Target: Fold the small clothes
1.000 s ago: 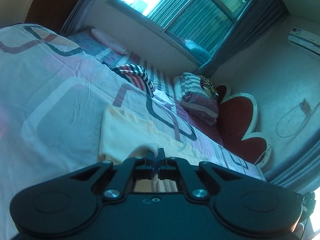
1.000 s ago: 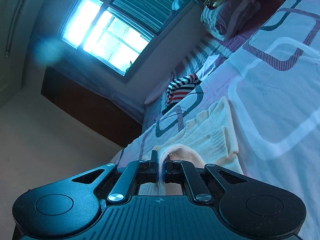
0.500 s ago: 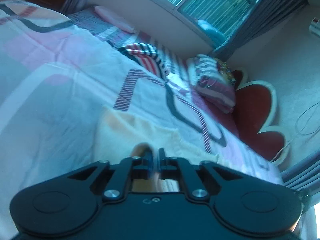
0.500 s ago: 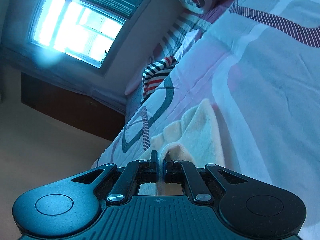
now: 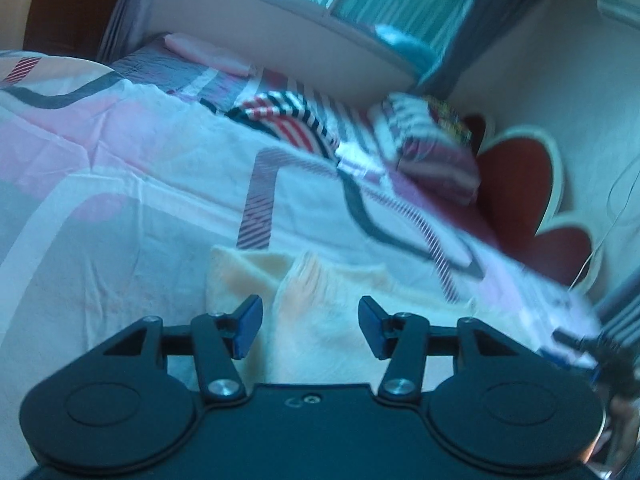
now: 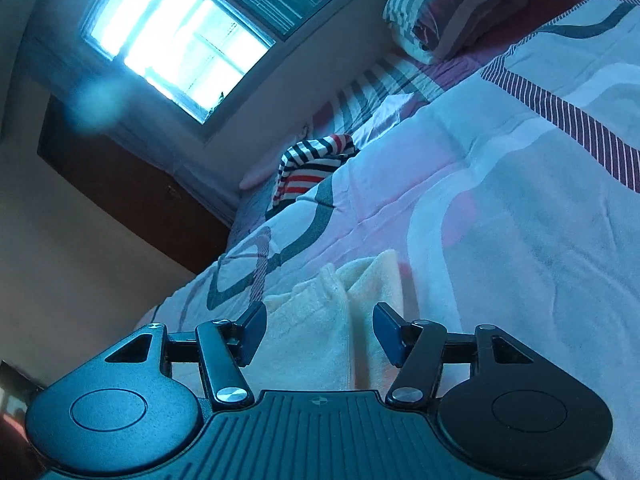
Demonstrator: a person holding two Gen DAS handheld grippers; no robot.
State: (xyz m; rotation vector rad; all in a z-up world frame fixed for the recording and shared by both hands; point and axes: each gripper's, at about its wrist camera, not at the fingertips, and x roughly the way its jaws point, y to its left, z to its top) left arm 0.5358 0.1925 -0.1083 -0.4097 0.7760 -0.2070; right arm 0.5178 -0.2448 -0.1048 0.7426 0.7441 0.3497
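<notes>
cream garment (image 5: 320, 320): small, pale and fuzzy, lying on the patterned bedspread (image 5: 120, 184) right in front of both claws, dead centre at 6 o'clock in the left wrist view; same piece shows in the right wrist view (image 6: 316, 328)

fold status: looks like one fold is in, since there's a doubled edge running up the middle and a flap peaking up toward 12 o'clock. Can't tell if it's been folded more than once.

left gripper (image 5: 310, 326): spread wide, nothing pinched; cloth sits between the blue pads but I don't see it touching them

right gripper (image 6: 320, 332): same deal, wide open and empty, parked over the garment

what's left: probably another fold or a tidy-up, my guess only

striped garment (image 5: 288, 120): red/black/white bundle up at 12 o'clock, well apart from the cream one, looks crumpled and not yet folded

pillow (image 5: 432, 152): about 1 o'clock by the headboard
</notes>
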